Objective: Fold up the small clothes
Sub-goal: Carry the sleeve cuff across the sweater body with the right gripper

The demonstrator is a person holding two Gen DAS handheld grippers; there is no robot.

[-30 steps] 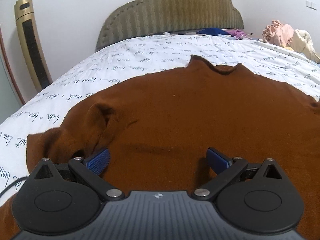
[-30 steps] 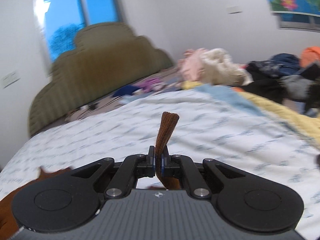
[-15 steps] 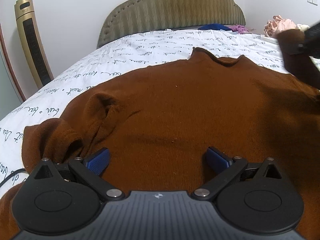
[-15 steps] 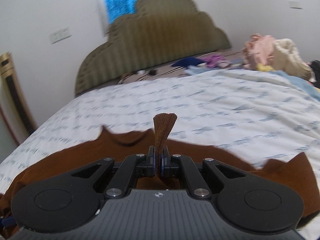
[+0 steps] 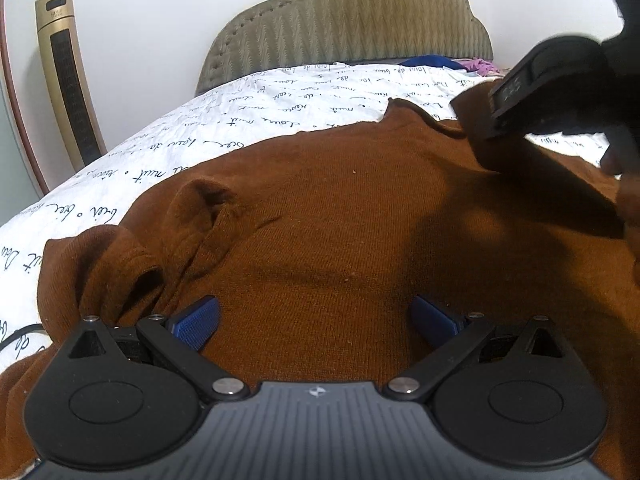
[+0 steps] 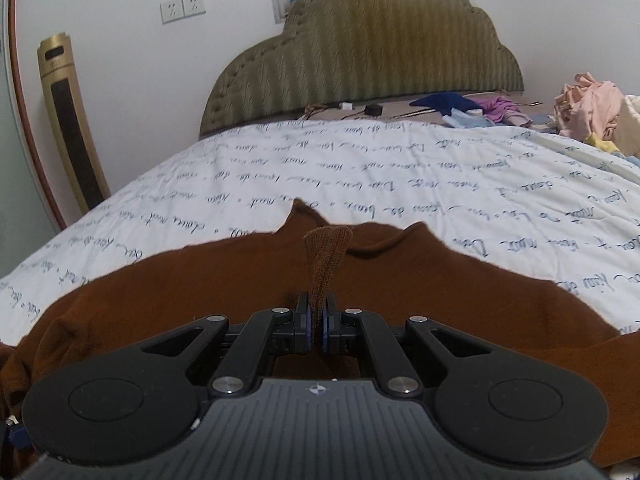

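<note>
A brown knit sweater (image 5: 340, 220) lies spread on the bed, collar toward the headboard, its left sleeve bunched (image 5: 132, 264). My left gripper (image 5: 314, 322) is open, low over the sweater's lower body, holding nothing. My right gripper (image 6: 316, 322) is shut on a brown sleeve cuff (image 6: 326, 256) that sticks up between its fingers, held above the sweater's body (image 6: 200, 280) near the collar. The right gripper also shows in the left wrist view (image 5: 560, 92) at the upper right, with the sleeve hanging from it.
The bed has a white cover with script print (image 6: 400, 168) and an olive padded headboard (image 6: 360, 60). Loose clothes lie by the headboard (image 6: 460, 108) and in a pile at the right (image 6: 592, 108). A gold tower fan (image 5: 68, 80) stands at the left.
My right gripper has carried the sleeve cuff leftward from off the sweater's right side to above its body, and now fills the left view's upper right. The left gripper stayed open and nearly still.
</note>
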